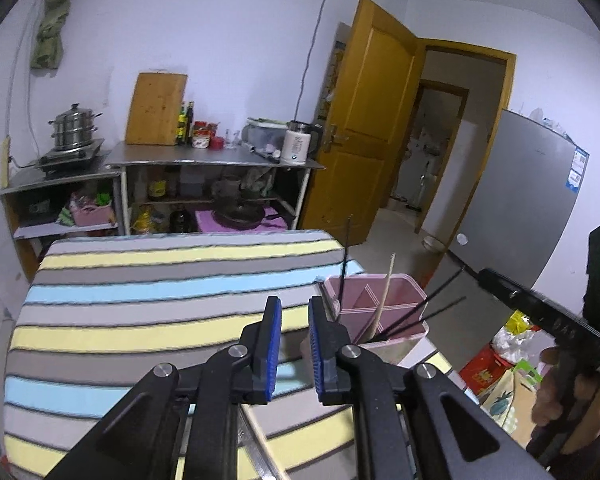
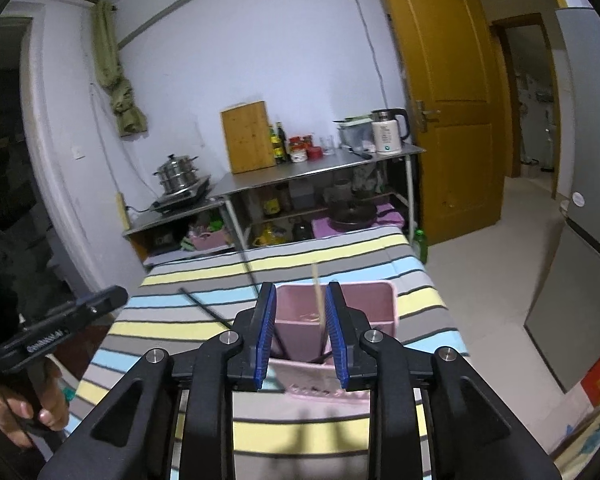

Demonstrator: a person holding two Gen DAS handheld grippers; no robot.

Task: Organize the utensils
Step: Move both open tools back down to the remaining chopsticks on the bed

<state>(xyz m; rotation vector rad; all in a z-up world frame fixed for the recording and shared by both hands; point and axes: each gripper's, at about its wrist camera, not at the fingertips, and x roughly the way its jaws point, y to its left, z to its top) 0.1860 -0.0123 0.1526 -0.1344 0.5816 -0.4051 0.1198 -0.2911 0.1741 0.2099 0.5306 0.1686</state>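
A pink divided utensil holder (image 1: 396, 300) stands at the right edge of the striped table (image 1: 140, 300). It holds several black chopsticks (image 1: 440, 300) and a wooden chopstick (image 1: 385, 294). My left gripper (image 1: 295, 312) is open and empty, just left of the holder. Another wooden chopstick (image 1: 260, 436) lies on the cloth under it. In the right wrist view my right gripper (image 2: 300, 300) is open above the holder (image 2: 364, 300), with a blurred wooden chopstick (image 2: 319, 300) upright between its fingers. Black chopsticks (image 2: 208, 308) stick out leftward.
A steel counter (image 1: 204, 158) with a cutting board, bottles and kettle stands beyond the table. A steamer pot (image 1: 74, 128) sits on a stove at left. An orange door (image 1: 364, 120) is open; a grey fridge (image 1: 520, 200) stands at right. Bags (image 1: 500, 368) lie on the floor.
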